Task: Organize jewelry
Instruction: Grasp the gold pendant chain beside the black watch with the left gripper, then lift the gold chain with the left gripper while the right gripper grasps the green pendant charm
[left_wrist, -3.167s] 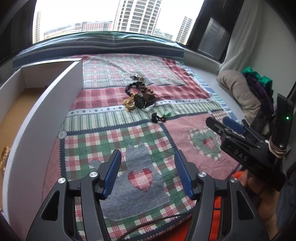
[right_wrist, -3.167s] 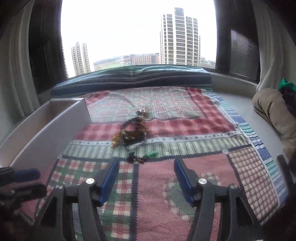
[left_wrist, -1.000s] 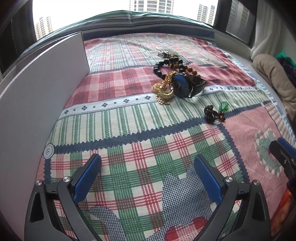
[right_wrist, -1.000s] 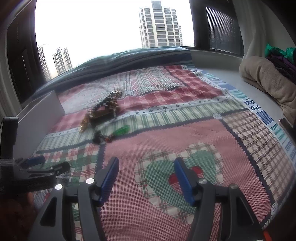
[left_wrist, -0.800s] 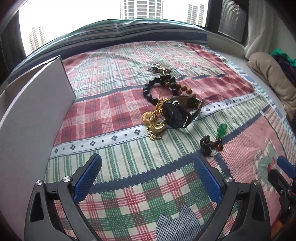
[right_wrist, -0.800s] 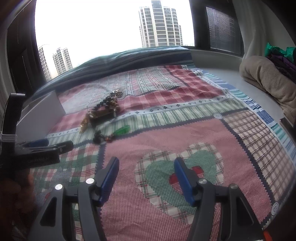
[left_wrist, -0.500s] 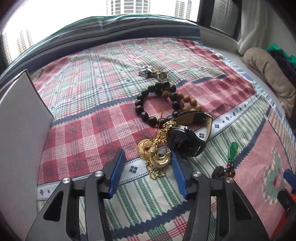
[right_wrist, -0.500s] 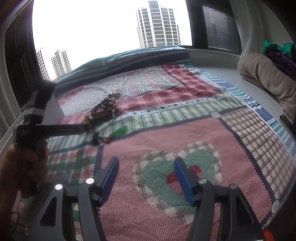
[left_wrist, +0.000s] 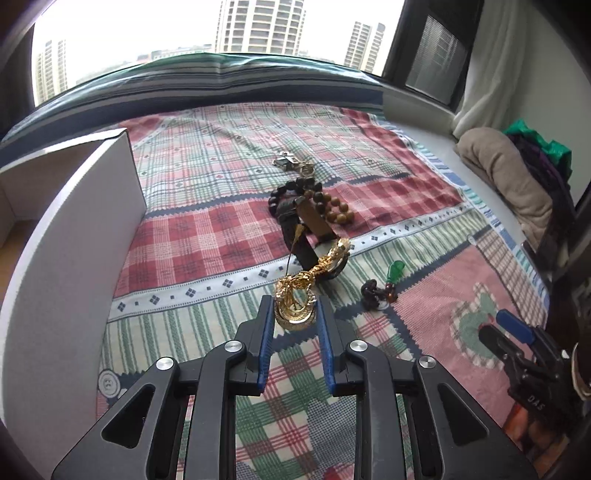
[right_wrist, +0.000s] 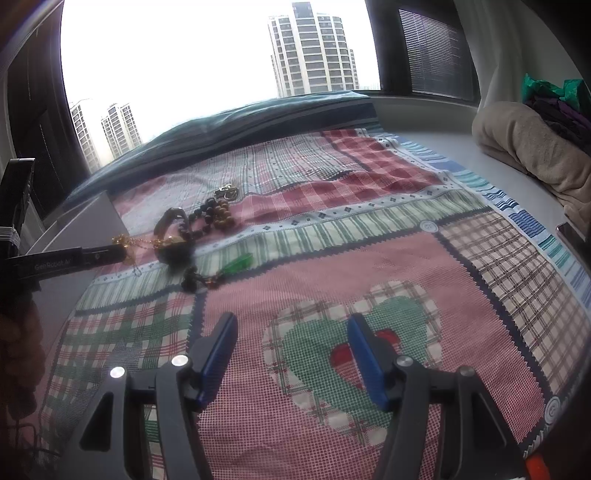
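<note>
Two black tongs with blue pads are out over a patchwork quilt (left_wrist: 207, 236) of red, green and white checks. The left tongs (left_wrist: 294, 314) are nearly together and closing, and a shiny gold chain with round gold rings (left_wrist: 295, 308) sits between the blue pads. The pads look like they press on the gold rings from both sides. The gold chain runs up from the rings and is caught on a black watch with a dark strap (left_wrist: 306, 236), which is tipped up on its side on the quilt.

Just behind the watch lies a bracelet of black and brown round beads (left_wrist: 314, 199). A small silver clasp piece (left_wrist: 293, 162) lies a bit farther back. Near the watch, on its right in the left view, is a little dark charm with a green leaf-shaped bead (left_wrist: 384, 284).

The right tongs (right_wrist: 291, 356) are spread about half way, with nothing between them. They hang over a green and red heart patch (right_wrist: 347, 347) on the quilt, well apart from the jewelry.

A plain white open box (left_wrist: 70, 236) stands on the left side of the quilt.

White letters on the side of the left tongs read "GenRobot.AI". The letters "DAS" show on the right tongs in the left view.
</note>
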